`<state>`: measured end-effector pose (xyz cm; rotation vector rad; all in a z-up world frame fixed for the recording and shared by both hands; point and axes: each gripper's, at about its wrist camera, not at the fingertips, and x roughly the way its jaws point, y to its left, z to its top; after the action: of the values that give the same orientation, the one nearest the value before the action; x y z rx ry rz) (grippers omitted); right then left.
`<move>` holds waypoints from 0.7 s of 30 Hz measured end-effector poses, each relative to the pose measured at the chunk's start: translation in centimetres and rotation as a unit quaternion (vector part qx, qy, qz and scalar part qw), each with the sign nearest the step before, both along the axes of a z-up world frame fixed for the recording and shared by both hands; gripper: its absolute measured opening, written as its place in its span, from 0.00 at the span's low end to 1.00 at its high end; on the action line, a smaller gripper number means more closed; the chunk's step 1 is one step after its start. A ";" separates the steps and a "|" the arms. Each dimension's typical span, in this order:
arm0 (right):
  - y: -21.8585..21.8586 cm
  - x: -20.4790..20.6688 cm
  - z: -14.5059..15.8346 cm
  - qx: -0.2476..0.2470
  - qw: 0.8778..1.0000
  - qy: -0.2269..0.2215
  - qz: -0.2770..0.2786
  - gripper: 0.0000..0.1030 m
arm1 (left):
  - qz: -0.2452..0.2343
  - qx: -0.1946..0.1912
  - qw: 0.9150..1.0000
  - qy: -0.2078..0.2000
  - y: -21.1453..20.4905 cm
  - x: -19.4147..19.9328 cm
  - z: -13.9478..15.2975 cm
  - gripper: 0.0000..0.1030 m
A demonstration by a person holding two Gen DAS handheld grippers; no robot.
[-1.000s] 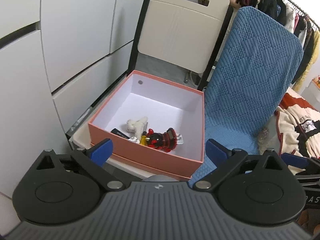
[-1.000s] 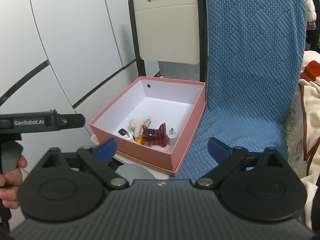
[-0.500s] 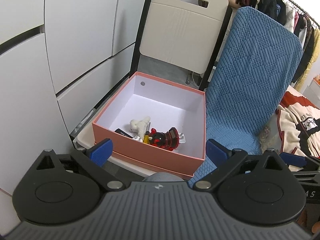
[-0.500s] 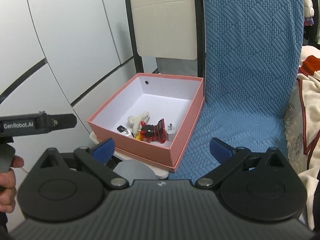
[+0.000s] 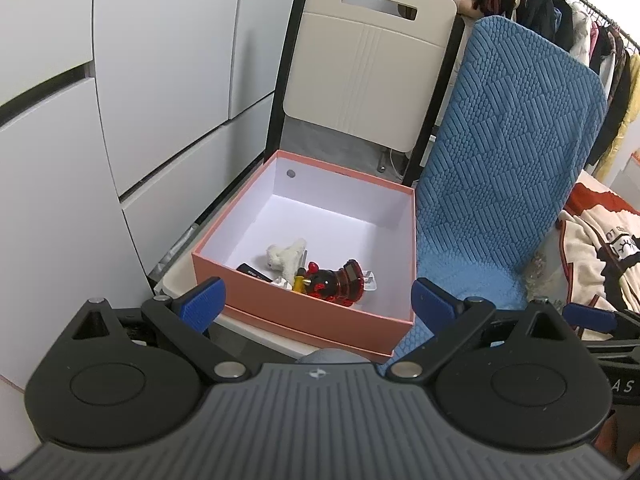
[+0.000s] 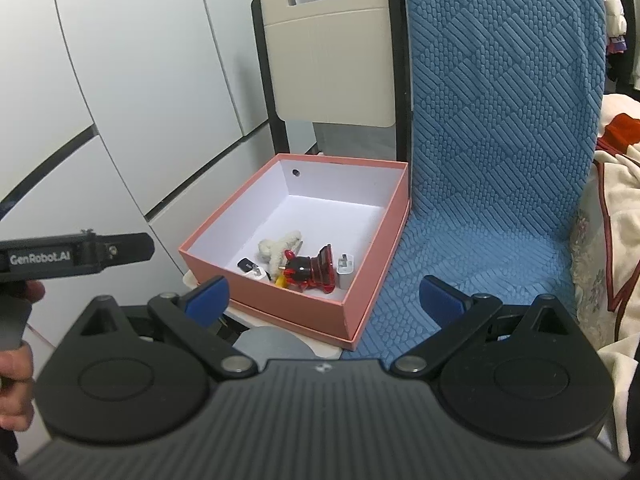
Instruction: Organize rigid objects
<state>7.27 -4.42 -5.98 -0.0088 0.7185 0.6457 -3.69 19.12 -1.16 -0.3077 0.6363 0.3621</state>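
The left gripper (image 5: pixel 318 300) hangs in front of the pink box (image 5: pixel 304 314) with its jaws spread wide and nothing between the blue fingertips (image 5: pixel 202 304); it touches nothing. In the right wrist view its black body reaches in from the left edge, held by a hand (image 6: pixel 14 384) at the lower left corner. The right gripper (image 6: pixel 324 298) is likewise wide apart and empty, short of the box's near corner.

The pink box (image 6: pixel 280 300) sits open-topped on a pale chair seat (image 5: pixel 176 280), its long walls running away from the cameras toward the cream chair back (image 5: pixel 360 80). Its left wall lies near the white cabinet fronts (image 5: pixel 140 100); its right wall is just beside the blue quilted cushion (image 5: pixel 504 168).

All the small things are bunched against the near wall. From left: a black flat item (image 6: pixel 245 266), a white plug (image 6: pixel 258 274), then a fuzzy white figure (image 6: pixel 276 248) lying with its long axis slanting toward the back right. Next a red and black toy (image 6: pixel 312 270) lies on its side, a yellow piece (image 6: pixel 281 280) at its left end, and a white charger block (image 6: pixel 345 270) stands touching its right side. The rear half of the box floor is bare white. Right of the cushion lies rumpled cream and red fabric (image 6: pixel 624 200), and clothes hang on a rail (image 5: pixel 560 8) behind.
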 end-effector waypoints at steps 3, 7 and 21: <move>0.0 0.0 0.0 0.000 1.000 0.001 0.000 1.00 | -0.001 -0.005 1.000 0.000 0.1 0.0 0.0 0.98; 0.0 -0.2 0.2 -0.001 1.000 -0.004 0.000 1.00 | -0.004 -0.004 1.000 -0.002 0.0 -0.1 0.0 0.98; 0.2 -0.4 0.2 0.001 1.000 -0.004 0.000 1.00 | -0.005 -0.008 1.000 0.001 0.3 -0.1 -0.1 0.98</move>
<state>6.87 -4.23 -5.73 -0.0096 0.7105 0.6452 -3.77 19.41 -1.29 -0.3189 0.6433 0.3480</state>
